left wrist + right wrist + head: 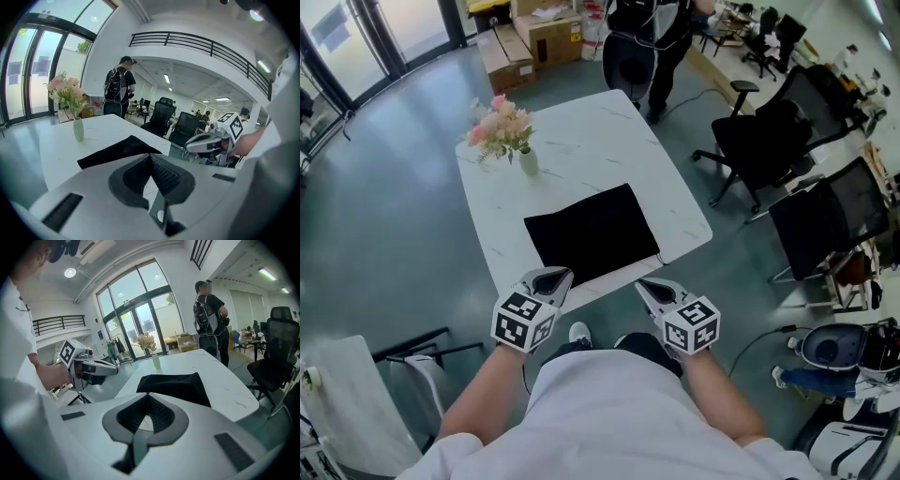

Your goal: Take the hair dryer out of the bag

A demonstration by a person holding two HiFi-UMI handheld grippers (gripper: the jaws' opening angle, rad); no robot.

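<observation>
A flat black bag (592,232) lies on the near half of the white marble table (581,141). No hair dryer shows in any view. My left gripper (553,279) hangs shut and empty at the table's front edge, just short of the bag's near left corner. My right gripper (649,289) is shut and empty too, near the bag's right corner. In the left gripper view the bag (117,150) lies beyond the closed left gripper (151,157), with the right gripper (211,140) alongside. The right gripper view shows the bag (176,385) ahead of the closed right gripper (146,395).
A vase of pink flowers (528,161) stands at the table's far left. A person with a backpack (647,37) stands beyond the far edge. Black office chairs (764,141) crowd the right side. Cardboard boxes (548,37) sit at the back. A white rack (356,403) is at my left.
</observation>
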